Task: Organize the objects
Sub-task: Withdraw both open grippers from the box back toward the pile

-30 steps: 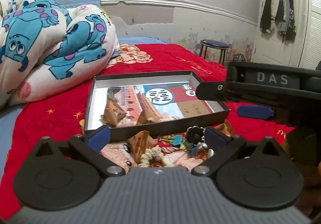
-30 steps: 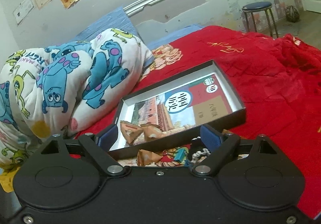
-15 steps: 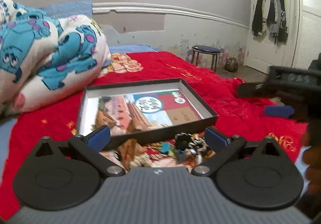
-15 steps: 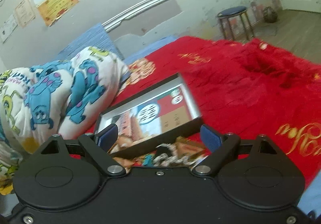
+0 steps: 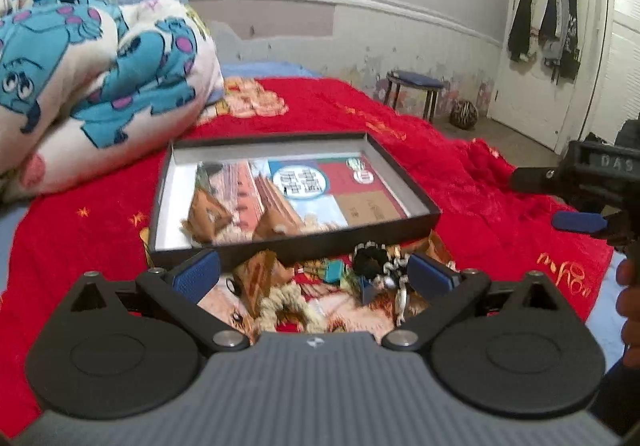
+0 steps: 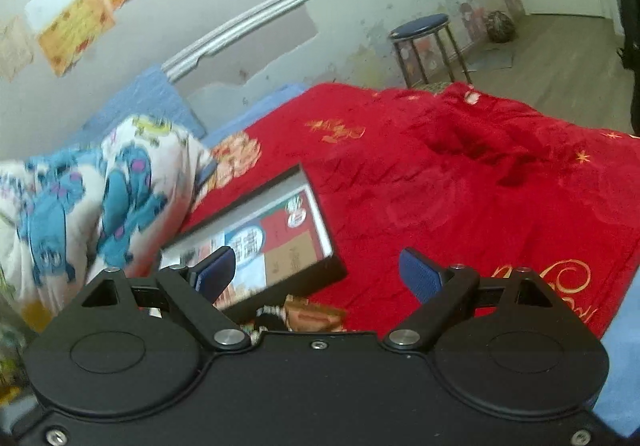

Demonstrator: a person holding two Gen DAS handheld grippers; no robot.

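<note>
A shallow black box (image 5: pixel 400 170) lies on the red bedspread, with two brown folded packets (image 5: pixel 208 212) inside at its near left. It also shows in the right wrist view (image 6: pixel 320 206). In front of it lies a pile of small items: a brown packet (image 5: pixel 260 274), a beige rope ring (image 5: pixel 288 306), a black hair tie (image 5: pixel 372 260), a teal clip (image 5: pixel 334 271). My left gripper (image 5: pixel 314 272) is open and empty just above this pile. My right gripper (image 6: pixel 316 272) is open and empty; in the left wrist view it (image 5: pixel 580 206) is at the right edge.
A Monsters-print duvet (image 5: pixel 88 78) is bunched at the back left of the bed. A blue-topped stool (image 5: pixel 416 90) stands by the wall beyond the bed. The bed's right edge (image 5: pixel 600 286) drops off near the right gripper. Red bedspread (image 6: pixel 460 186) stretches right of the box.
The right gripper has pulled back and swung right, away from the box and pile. The left gripper has stayed open over the pile, shifting only slightly.
</note>
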